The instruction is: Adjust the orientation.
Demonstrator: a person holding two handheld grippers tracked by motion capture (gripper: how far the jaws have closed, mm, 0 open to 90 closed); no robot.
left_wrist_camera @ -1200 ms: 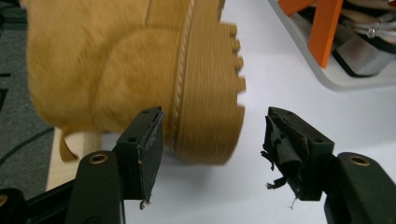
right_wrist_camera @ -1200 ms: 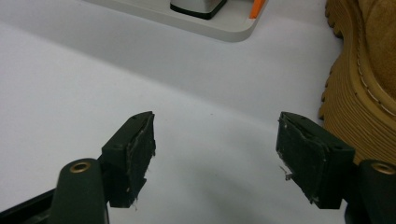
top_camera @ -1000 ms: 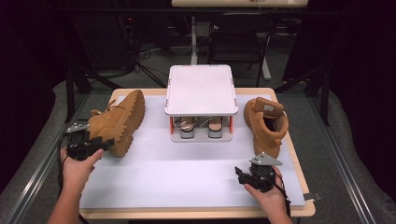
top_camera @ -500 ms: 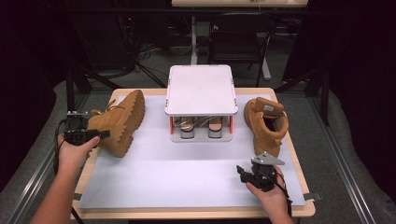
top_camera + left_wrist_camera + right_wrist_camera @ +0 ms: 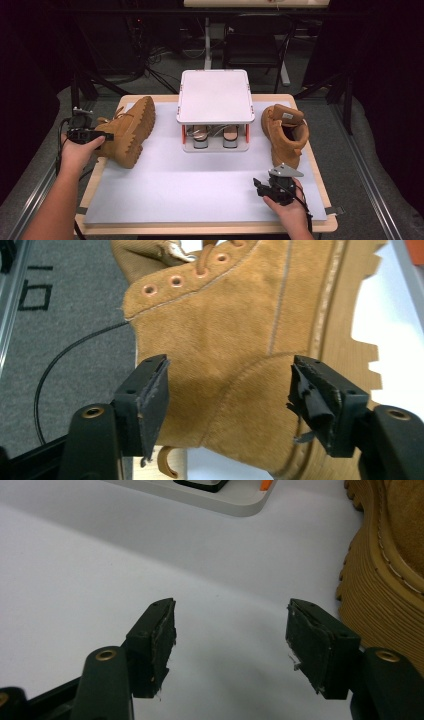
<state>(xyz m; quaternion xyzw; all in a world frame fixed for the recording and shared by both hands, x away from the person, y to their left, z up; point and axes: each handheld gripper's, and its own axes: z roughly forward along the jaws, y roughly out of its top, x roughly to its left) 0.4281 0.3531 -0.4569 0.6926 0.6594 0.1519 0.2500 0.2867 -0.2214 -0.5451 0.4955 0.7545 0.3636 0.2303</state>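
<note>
A tan suede boot [image 5: 127,132] lies on its side at the table's left, its lugged sole turned toward the middle. My left gripper [image 5: 107,135] is level at the boot's ankle end. Its jaws have just been opening. In the left gripper view the left gripper [image 5: 230,400] is open, and the boot's side [image 5: 235,330] lies just beyond the pads, untouched. The second boot [image 5: 285,130] stands upright at the right. My right gripper [image 5: 257,185] hovers near the front edge. The right gripper [image 5: 230,640] has narrowed slightly and is open over the bare mat, beside that boot's sole [image 5: 385,580].
A white-topped rack [image 5: 215,95] stands at the back middle with shoes [image 5: 200,135] under it. A pale mat [image 5: 190,185] covers the wooden table [image 5: 200,230]. Dark floor, cables and stand legs surround the table.
My left hand has drawn back to the left and farther from the near edge, off the boot's ankle, and its jaws stand wider. The right hand has stayed in place.
</note>
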